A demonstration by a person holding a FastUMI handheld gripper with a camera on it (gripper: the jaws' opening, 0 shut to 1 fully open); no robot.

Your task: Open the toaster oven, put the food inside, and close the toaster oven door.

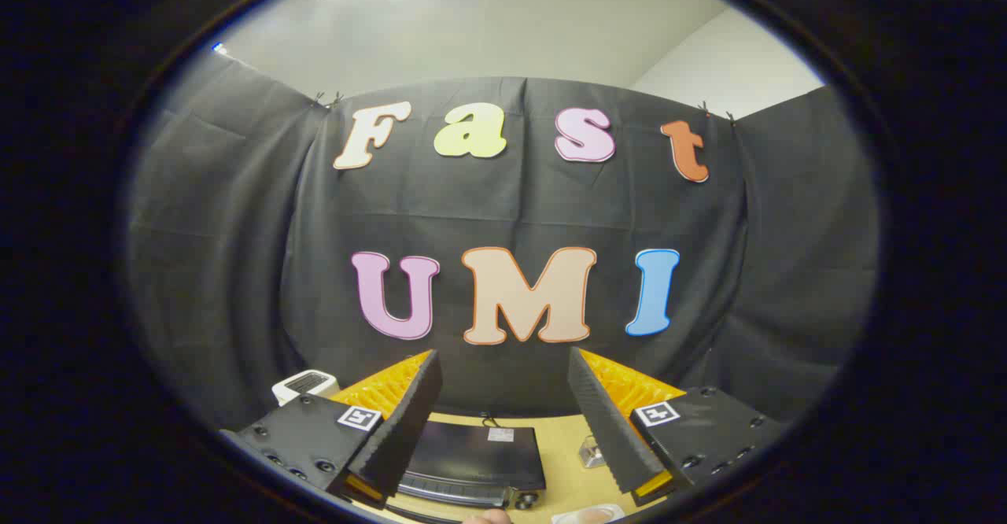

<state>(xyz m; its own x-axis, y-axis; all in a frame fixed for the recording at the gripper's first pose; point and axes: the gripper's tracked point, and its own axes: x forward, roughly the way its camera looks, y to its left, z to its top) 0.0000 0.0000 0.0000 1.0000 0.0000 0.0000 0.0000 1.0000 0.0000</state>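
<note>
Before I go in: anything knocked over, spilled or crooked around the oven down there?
Nothing stands out. The black toaster oven sits flat on the light wooden table, seen from above between the open tongs, which hold nothing. A small clear container stands upright beside it. Its door's state is hard to judge from here.

Wooden table (562, 449) — black toaster oven (472, 457), small clear container (590, 452), white appliance (305, 385).
</note>
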